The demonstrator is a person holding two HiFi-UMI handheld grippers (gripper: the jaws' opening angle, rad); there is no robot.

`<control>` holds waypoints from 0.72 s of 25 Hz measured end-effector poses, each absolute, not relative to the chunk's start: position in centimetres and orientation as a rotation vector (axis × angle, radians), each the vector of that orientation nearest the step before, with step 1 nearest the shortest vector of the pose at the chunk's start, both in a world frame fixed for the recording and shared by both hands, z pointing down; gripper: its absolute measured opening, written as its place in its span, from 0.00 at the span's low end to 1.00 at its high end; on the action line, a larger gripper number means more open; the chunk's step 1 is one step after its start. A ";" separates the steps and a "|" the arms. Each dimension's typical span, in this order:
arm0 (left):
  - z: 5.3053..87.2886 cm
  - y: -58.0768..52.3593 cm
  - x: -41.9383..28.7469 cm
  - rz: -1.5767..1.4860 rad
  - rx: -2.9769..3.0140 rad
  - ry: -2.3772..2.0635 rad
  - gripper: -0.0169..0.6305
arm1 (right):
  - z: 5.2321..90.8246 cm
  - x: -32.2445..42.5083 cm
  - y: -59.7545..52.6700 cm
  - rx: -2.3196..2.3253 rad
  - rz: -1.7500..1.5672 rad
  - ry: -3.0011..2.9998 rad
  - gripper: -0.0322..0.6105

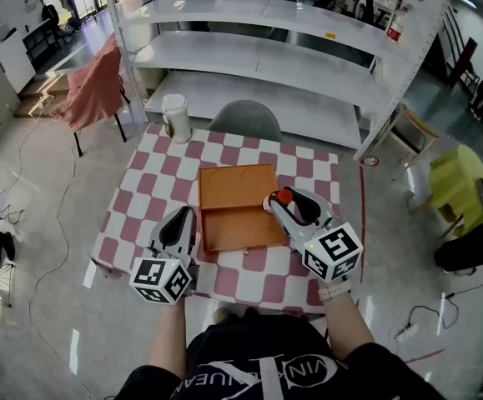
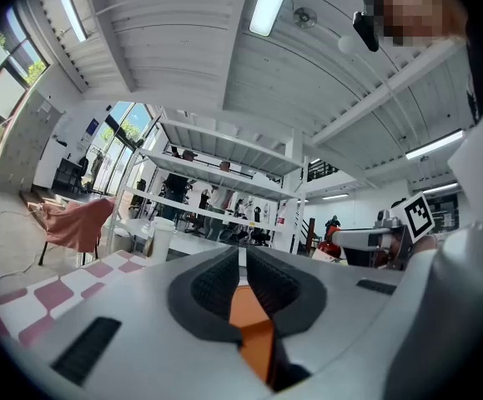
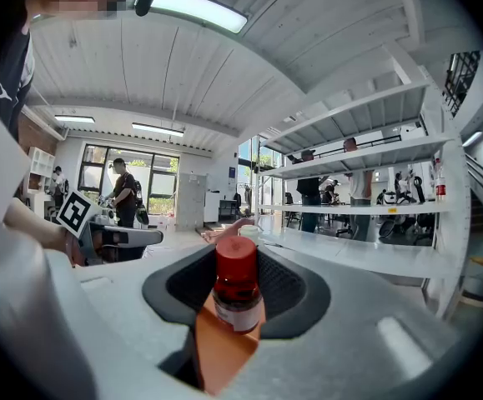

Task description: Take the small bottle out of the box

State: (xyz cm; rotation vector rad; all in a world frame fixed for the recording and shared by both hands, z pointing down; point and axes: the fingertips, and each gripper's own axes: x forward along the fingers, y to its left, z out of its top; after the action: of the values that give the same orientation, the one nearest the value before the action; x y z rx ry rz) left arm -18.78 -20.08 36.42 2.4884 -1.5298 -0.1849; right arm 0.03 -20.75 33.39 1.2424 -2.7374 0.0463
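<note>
An open orange box (image 1: 239, 207) lies in the middle of the checkered table (image 1: 153, 182), its lid flat on the far side. My right gripper (image 1: 284, 202) hovers at the box's right edge, shut on the small bottle (image 1: 284, 197). In the right gripper view the bottle (image 3: 237, 286) stands upright between the jaws, with a red cap, red contents and a white label. My left gripper (image 1: 181, 217) rests just left of the box. In its own view the left gripper (image 2: 243, 261) has its jaws together with nothing held, and the orange box shows below them.
A white lidded cup (image 1: 175, 117) stands at the table's far left corner. A grey chair (image 1: 245, 122) sits behind the table, with white shelving (image 1: 266, 48) beyond it. A pink cloth (image 1: 95, 86) drapes a chair at far left, and a yellow seat (image 1: 458, 182) stands at right.
</note>
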 end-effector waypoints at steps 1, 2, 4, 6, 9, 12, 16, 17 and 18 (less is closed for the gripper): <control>36.5 -20.0 -18.8 -0.182 2.488 -1.529 0.08 | 33.4 0.1 -20.8 1.244 0.050 -2.738 0.28; 36.5 -20.0 -18.8 -0.180 2.487 -1.529 0.08 | 33.5 0.1 -20.8 1.245 0.054 -2.739 0.28; 36.7 -20.0 -18.8 -0.175 2.486 -1.530 0.08 | 33.6 0.3 -20.8 1.249 0.061 -2.741 0.28; 36.7 -20.0 -18.9 -0.170 2.484 -1.531 0.08 | 33.6 0.4 -20.8 1.252 0.064 -2.738 0.28; 36.6 -20.1 -19.0 -0.167 2.484 -1.530 0.08 | 33.7 0.4 -20.9 1.253 0.071 -2.735 0.28; 36.7 -19.9 -18.9 -0.163 2.482 -1.523 0.08 | 33.8 0.4 -20.7 1.254 0.077 -2.734 0.28; 37.0 -19.9 -18.7 -0.161 2.481 -1.513 0.08 | 34.0 0.4 -20.7 1.258 0.081 -2.730 0.28; 37.1 -19.9 -18.7 -0.160 2.481 -1.511 0.08 | 34.1 0.4 -20.8 1.259 0.082 -2.730 0.28; 37.3 -19.9 -18.7 -0.157 2.480 -1.510 0.08 | 34.2 0.4 -20.8 1.260 0.084 -2.729 0.28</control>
State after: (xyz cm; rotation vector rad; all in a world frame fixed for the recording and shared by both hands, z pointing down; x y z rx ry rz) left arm -18.70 -19.89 37.26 2.4801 -1.5099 -0.1570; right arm 0.43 -20.77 34.16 1.2600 -2.7294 0.0839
